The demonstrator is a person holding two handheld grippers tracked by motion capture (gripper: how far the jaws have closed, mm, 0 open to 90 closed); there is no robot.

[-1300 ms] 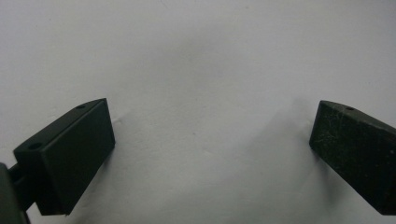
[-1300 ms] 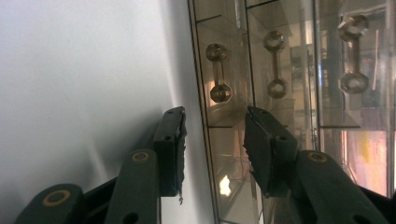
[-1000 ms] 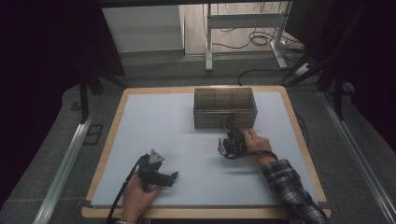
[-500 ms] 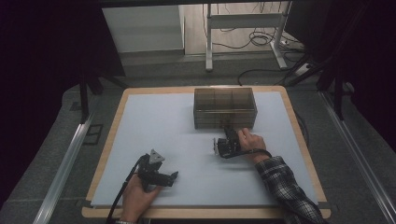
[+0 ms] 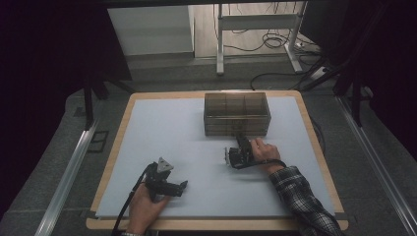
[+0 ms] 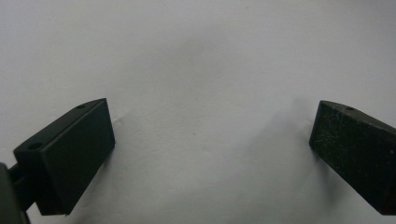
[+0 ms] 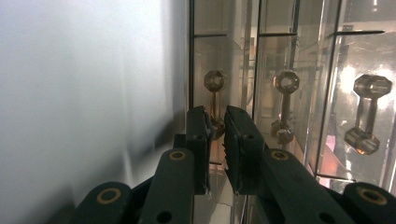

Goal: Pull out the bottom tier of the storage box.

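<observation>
Drawer cabinet [image 5: 237, 114], smoky see-through plastic, sits at the far middle of the big white table top [image 5: 162, 128], and the work is all at its front face right now. Nothing anchors that cabinet; it just stands on the smooth sheet. So the first worry is the whole box sliding or tipping toward the person if the drawer sticks when it gets pulled.

Right gripper [image 7: 215, 135] is rolled on its side, nose right up against the cabinet's front, and its jaws have just been closing. They're down to a narrow slit now, pinched on the dumbbell-shaped handle [image 7: 215, 100] of the end drawer. It's a thin bar with a faceted knob at each end, and only the lower part seems caught between the pads. I'd call that a shallow bite. Pull at an angle and the bar could pop out, or the jaws could scrape down the clear front.

Two more handles [image 7: 285, 105] sit just beside, so a sideways drift could knock the neighbouring one.

Left gripper [image 5: 167, 183] lies low on the near left of the table, well apart from the cabinet. Its jaws stand wide open over bare white surface with nothing between them. That's the other risk, to my eye: it's too far away to brace the cabinet if it starts to move.
</observation>
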